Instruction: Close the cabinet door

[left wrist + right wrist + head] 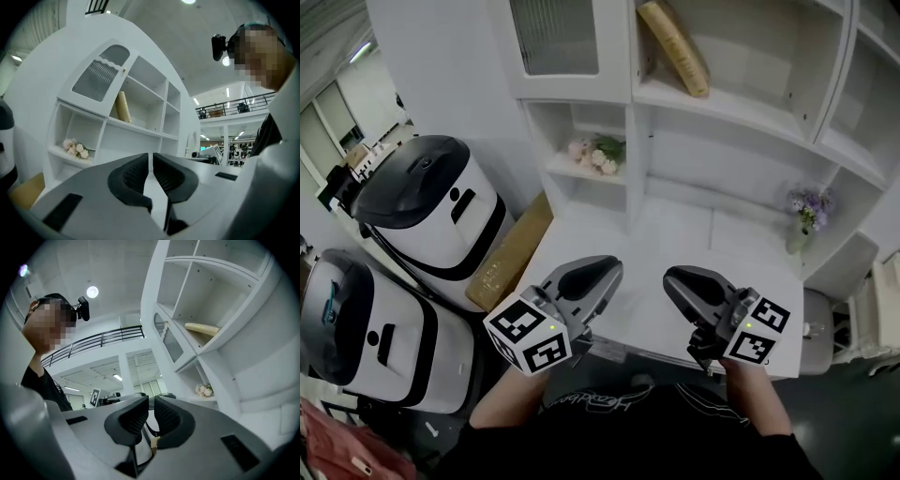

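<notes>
The cabinet door (pixel 555 37), a white frame around a ribbed frosted pane, sat at the upper left of the head view, at the top of the white cabinet (pixel 741 150). As far as I could judge, it lay flush with the cabinet's front. Its small knob (pixel 124 70) was on the edge nearest the open shelves.

I held both tools low in the frame, well apart from the door. The left gripper (pixel 602 269), at lower centre-left, pointed toward the shelves. Its own view showed the jaws drawn together to a thin slit, with nothing between the pads. The right gripper (pixel 677 281), just right of centre, was in the same state: jaws pressed close, only a sliver of gap, nothing pinched. Both hovered over the near edge of the white desktop (pixel 675 230).

In the open compartment to the right of the door, a tan book (pixel 675 42) leaned on the shelf. Below the door, a bunch of pink flowers (pixel 598 152) lay in a small cubby. At the right of the frame, purple flowers (pixel 811 202) stood on the desktop. Two white-and-black machines (pixel 431 202) stood at the left edge. A brown cardboard box (pixel 511 251) was wedged between the upper machine and the desk.
</notes>
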{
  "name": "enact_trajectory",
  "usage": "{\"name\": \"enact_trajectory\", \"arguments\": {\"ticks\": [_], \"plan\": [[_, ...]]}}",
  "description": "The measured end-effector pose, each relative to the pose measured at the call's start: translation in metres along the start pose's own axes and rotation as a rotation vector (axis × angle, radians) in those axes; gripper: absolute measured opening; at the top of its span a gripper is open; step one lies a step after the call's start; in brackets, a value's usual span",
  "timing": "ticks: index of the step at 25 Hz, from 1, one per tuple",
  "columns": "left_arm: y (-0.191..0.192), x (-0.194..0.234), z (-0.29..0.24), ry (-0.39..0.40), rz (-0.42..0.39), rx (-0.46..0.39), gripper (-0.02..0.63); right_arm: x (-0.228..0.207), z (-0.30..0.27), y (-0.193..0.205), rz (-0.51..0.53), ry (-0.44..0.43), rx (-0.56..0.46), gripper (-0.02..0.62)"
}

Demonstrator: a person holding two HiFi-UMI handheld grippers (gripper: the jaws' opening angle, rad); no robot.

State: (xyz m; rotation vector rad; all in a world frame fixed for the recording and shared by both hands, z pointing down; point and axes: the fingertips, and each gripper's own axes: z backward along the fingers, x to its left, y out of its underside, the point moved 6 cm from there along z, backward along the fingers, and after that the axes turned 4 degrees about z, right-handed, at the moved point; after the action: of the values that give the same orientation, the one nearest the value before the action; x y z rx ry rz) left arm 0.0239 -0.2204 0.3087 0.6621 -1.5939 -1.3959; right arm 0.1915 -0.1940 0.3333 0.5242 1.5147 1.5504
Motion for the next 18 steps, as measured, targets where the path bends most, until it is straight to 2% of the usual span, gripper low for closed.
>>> {"name": "enact_trajectory", "arguments": {"ticks": [3, 8, 12, 18], "plan": [[0.01, -0.01, 0.014, 0.045, 0.065, -0.025, 0.037, 0.014, 0.002, 0.01, -0.022, 0.02, -0.01, 0.063], [0.033, -0.024, 0.029, 0.038, 0.024, 0.024, 0.032, 0.034, 0.003, 0.027, -0.026, 0.047, 0.002, 0.063], [0.045, -0.027, 0.037, 0.049, 0.061, 0.016, 0.032, 0.04, 0.007, 0.033, -0.021, 0.099, 0.002, 0.061], [0.045, -0.028, 0.044, 0.046, 0.081, 0.003, 0.032, 0.05, 0.013, 0.037, -0.018, 0.13, 0.001, 0.06]]}}
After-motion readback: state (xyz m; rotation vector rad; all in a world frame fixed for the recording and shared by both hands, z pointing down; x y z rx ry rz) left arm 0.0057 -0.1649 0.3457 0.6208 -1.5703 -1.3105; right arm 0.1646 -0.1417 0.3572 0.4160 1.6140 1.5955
